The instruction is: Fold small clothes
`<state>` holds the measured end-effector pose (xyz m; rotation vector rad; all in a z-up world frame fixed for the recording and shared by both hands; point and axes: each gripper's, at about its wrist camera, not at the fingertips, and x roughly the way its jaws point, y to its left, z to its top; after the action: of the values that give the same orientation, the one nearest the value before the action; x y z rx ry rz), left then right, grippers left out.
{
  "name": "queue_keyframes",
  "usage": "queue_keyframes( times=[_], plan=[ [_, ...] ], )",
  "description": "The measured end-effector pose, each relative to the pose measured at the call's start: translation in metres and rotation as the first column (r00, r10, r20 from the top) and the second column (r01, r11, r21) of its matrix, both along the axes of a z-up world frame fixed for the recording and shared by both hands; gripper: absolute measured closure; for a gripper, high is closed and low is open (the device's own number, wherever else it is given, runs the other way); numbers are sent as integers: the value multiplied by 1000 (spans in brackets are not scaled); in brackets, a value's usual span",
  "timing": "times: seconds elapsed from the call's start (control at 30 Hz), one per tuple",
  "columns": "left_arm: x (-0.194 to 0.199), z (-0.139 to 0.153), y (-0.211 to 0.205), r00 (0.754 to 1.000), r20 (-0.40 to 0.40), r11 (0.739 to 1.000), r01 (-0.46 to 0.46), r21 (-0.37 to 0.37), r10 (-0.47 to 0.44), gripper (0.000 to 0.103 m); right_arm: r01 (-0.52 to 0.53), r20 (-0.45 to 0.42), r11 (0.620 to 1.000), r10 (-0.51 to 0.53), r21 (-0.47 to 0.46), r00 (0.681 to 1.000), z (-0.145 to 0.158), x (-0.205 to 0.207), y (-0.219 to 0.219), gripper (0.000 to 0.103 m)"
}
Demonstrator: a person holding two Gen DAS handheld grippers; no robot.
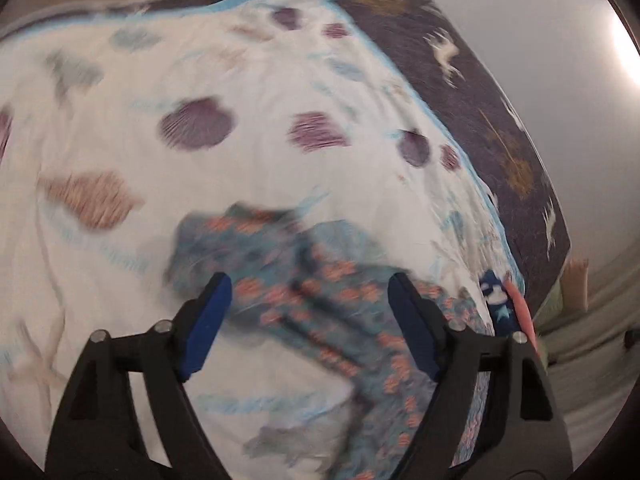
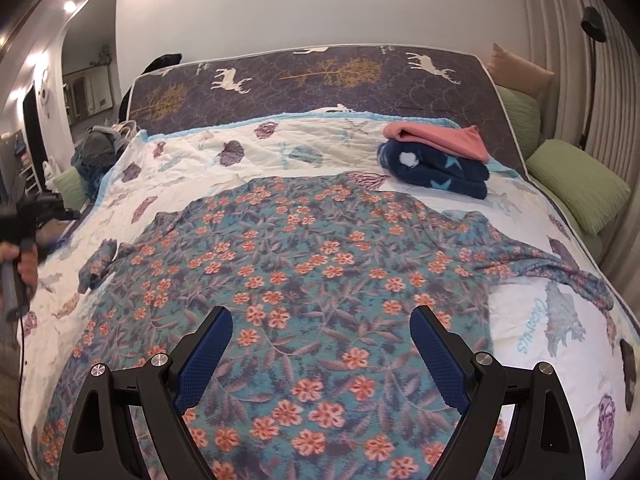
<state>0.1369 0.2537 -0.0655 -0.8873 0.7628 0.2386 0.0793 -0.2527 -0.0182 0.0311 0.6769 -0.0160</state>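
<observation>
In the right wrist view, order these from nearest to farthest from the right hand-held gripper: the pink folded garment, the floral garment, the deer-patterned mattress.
1. Floral garment: directly under the right hand-held gripper.
2. Pink folded garment: farther back, right, on the navy star blanket.
3. Deer-patterned mattress: rearmost, by the wall.

A teal floral garment (image 2: 304, 264) with orange-pink flowers lies spread flat across the middle of the bed, one sleeve (image 2: 552, 268) trailing rumpled toward the right edge. Near the far right corner sit two folded pieces, a pink garment (image 2: 436, 138) stacked on a navy star-print garment (image 2: 436, 172).
</observation>
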Motion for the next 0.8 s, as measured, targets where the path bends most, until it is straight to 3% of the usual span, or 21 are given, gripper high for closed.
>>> queue_keyframes(
  times=[0.1, 0.13, 0.23, 0.33, 0.37, 0.43, 0.5, 0.63, 0.73, 0.8],
  plan=[
    [-14, -41, 15, 998, -58, 992, -36, -124, 29, 26, 13, -12, 1000, -12, 10, 1000, -2, 2, -7, 11],
    [-19, -59, 22, 996, -75, 974, -71, -216, 56, 27, 14, -15, 1000, -14, 15, 1000, -3, 3, -9, 11],
    [-21, -85, 36, 994, -58, 926, -106, -361, 92, 34, 11, -19, 1000, -10, 24, 1000, -5, 4, -9, 11],
    [-11, -92, 45, 992, -38, 910, -127, -394, 122, 63, 1, -18, 1000, 0, 15, 1000, -6, 2, -7, 11],
    [-7, -90, 47, 992, -29, 911, -125, -392, 123, 81, 0, -17, 1000, 0, 11, 1000, -6, 2, -6, 11],
    [3, -80, 47, 994, -13, 929, -108, -354, 111, 94, 5, -18, 1000, -5, 7, 1000, -7, 2, -7, 11],
    [10, -63, 43, 996, 8, 951, -86, -295, 93, 96, 11, -22, 1000, -10, 10, 1000, -8, 3, -9, 11],
    [29, 1, 10, 995, 96, 997, 13, -82, -5, 97, 14, -22, 1000, -14, 7, 1000, -8, 6, -10, 11],
    [45, 48, -34, 978, 163, 990, 119, 73, -129, 97, 6, -22, 1000, -6, 12, 1000, -7, 9, -10, 11],
    [53, 78, -84, 947, 193, 954, 216, 210, -256, 97, 7, -21, 1000, -7, 18, 1000, -6, 11, -11, 11]
  ],
)
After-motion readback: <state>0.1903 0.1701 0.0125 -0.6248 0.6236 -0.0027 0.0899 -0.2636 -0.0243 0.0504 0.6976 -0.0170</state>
